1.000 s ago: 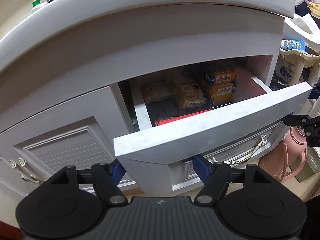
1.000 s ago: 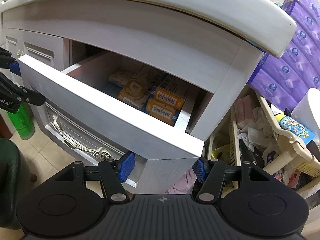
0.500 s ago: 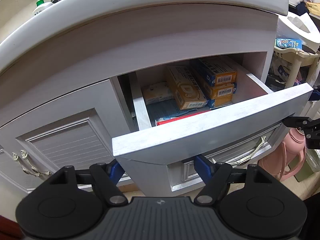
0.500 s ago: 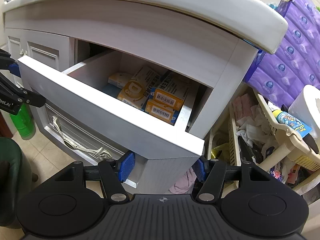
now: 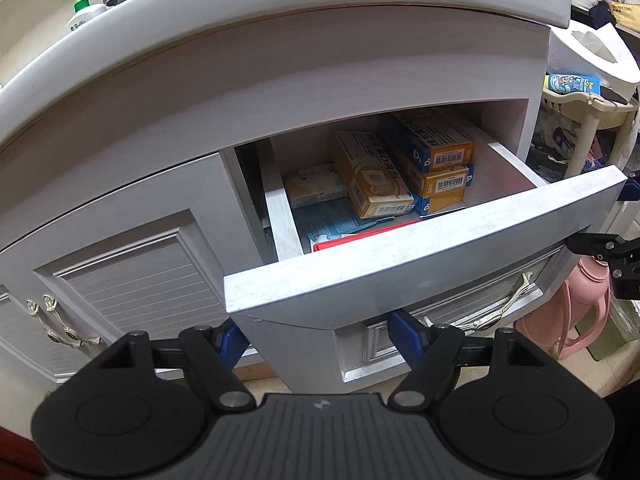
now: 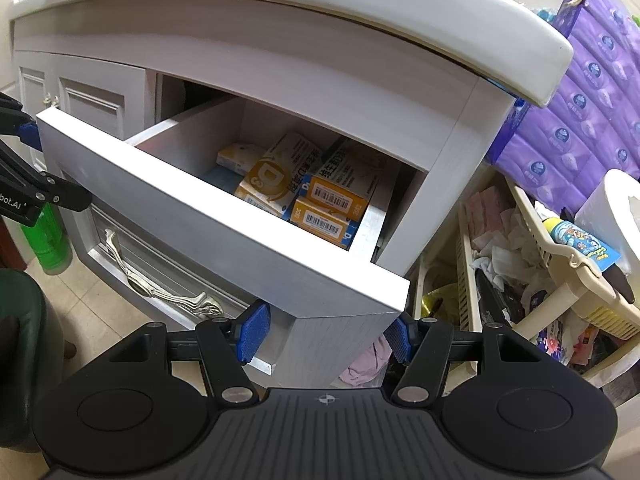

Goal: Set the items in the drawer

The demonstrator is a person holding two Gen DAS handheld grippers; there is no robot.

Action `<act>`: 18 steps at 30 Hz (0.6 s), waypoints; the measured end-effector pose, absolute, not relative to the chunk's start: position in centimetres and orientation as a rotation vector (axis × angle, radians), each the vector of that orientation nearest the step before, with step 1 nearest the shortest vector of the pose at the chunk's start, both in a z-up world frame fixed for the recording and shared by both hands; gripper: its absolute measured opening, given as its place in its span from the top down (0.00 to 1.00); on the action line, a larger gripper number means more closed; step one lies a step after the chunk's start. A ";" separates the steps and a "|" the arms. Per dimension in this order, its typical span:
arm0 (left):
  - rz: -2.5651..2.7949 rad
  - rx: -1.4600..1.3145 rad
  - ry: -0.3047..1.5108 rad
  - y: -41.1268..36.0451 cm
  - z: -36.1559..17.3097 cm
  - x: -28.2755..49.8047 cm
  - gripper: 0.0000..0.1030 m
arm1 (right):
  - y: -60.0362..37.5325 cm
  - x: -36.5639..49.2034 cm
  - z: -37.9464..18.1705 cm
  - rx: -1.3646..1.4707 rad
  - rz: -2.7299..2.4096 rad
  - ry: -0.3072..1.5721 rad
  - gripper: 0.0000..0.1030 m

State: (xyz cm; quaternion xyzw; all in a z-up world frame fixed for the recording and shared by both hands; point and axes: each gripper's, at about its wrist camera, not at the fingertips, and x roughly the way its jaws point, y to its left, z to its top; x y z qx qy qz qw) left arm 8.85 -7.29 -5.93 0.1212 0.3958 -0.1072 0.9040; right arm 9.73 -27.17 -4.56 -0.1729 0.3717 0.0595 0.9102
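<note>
Inside, the open drawer point(image 5: 420, 256) holds orange-and-blue boxes point(image 5: 372, 176) lying flat, long axes running front to back, barcoded ends facing out. The left gripper point(image 5: 316, 340) and right gripper point(image 6: 326, 334) each straddle a front corner, pads apart, gripping nothing.

A white sink top point(image 5: 280, 4) sits on a pale cabinet with slatted doors point(image 5: 132, 280). The floor point(image 6: 92, 304) has beige tiles. A cream plastic rack point(image 6: 572, 276) full of clutter stands beside the cabinet, with purple tissue packs point(image 6: 580, 120) behind it.
</note>
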 end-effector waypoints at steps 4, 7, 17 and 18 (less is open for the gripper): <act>-0.221 0.252 0.819 -7.5 -6.0 8.7 0.14 | -27.2 9.3 -4.6 -0.355 0.124 0.761 0.41; -0.219 0.250 0.817 -7.6 -6.0 8.5 0.14 | -27.1 9.1 -4.6 -0.355 0.122 0.764 0.41; -0.213 0.248 0.825 -7.7 -6.2 8.2 0.14 | -26.8 7.9 -4.7 -0.364 0.118 0.759 0.39; -0.213 0.248 0.825 -7.7 -6.2 8.1 0.13 | -26.6 7.7 -4.8 -0.379 0.116 0.757 0.37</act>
